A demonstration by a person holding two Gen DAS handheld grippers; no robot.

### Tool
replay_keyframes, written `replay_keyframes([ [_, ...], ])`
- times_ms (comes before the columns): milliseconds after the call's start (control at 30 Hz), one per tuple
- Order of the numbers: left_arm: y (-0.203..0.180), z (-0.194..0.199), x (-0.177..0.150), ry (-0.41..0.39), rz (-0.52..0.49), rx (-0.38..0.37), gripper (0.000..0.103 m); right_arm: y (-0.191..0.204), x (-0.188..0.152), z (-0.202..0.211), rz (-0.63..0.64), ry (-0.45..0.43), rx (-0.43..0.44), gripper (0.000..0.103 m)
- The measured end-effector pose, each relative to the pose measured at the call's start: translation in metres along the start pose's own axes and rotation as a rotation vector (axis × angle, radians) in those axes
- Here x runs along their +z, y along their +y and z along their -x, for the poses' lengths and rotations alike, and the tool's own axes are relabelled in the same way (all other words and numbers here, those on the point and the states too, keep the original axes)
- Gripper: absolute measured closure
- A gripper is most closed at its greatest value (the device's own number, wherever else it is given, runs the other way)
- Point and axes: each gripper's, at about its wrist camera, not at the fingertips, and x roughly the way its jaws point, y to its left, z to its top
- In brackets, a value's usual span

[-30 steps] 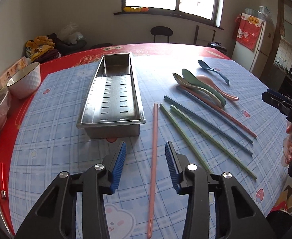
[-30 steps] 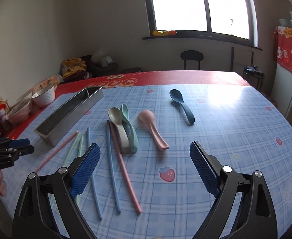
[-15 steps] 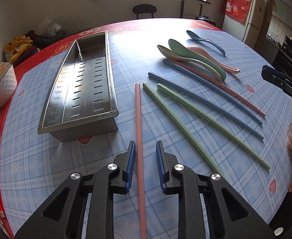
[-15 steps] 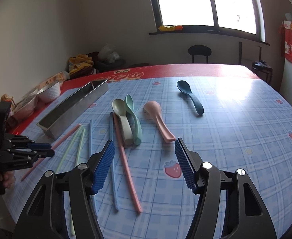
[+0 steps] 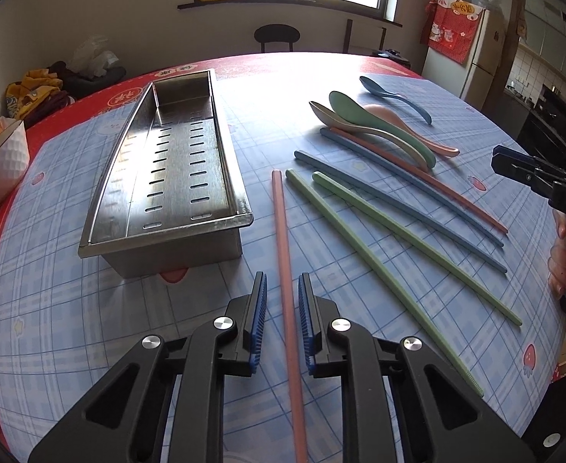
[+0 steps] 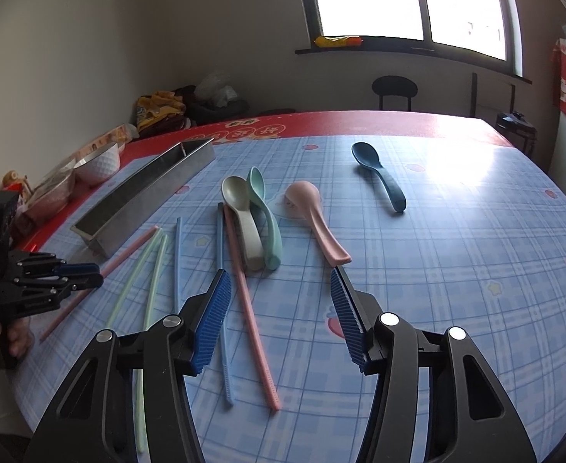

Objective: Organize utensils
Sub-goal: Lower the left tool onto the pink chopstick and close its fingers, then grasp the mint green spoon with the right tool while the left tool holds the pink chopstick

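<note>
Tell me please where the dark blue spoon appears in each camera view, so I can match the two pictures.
Left wrist view: the dark blue spoon lies upper right of centre, farthest of the spoons, beyond the pink spoon.
Right wrist view: the dark blue spoon lies right of centre, alone, right of the pink spoon.
Shared landmark: the metal tray, left in both.

Daylight pours in from the far window (image 6: 406, 0), blown out to white in both views. It throws a bright glare patch on the tablecloth (image 6: 456, 177) at far right and a sheen on the steel tray (image 5: 175, 169). Shadows are soft. Both views are sharp, with fisheye bending and dark corners.
</note>
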Motion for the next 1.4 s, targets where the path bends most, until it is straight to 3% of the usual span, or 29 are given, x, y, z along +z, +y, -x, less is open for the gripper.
replay_keyframes([
  [233, 0.002, -0.001, 0.001, -0.004, 0.014, 0.007, 0.097, -0.002, 0.003, -0.005, 0.0, 0.038, 0.019, 0.068],
  [333, -0.002, -0.001, 0.001, -0.005, -0.007, 0.031, 0.097, -0.006, 0.019, -0.012, -0.004, 0.061, 0.026, 0.073],
  [433, -0.003, -0.002, 0.001, -0.005, -0.015, 0.04, 0.097, -0.005, 0.043, -0.026, 0.045, 0.07, -0.026, 0.079],
  [600, -0.003, -0.002, 0.001, -0.004, -0.013, 0.038, 0.097, 0.009, 0.065, -0.073, 0.18, 0.171, -0.097, 0.083],
  [767, -0.003, -0.002, 0.001, -0.004, -0.012, 0.036, 0.097, 0.024, 0.075, -0.086, 0.204, 0.17, -0.042, 0.083],
  [967, -0.002, -0.001, 0.001, -0.004, -0.01, 0.033, 0.097, 0.027, 0.08, -0.123, 0.18, 0.246, -0.027, 0.083],
  [1067, -0.002, -0.001, 0.001, -0.004, -0.009, 0.033, 0.097, 0.016, 0.078, -0.139, 0.12, 0.291, -0.027, 0.09],
  [1400, 0.0, -0.001, 0.001, -0.003, 0.002, 0.027, 0.097, -0.012, 0.071, -0.132, -0.064, 0.269, 0.076, 0.096],
])
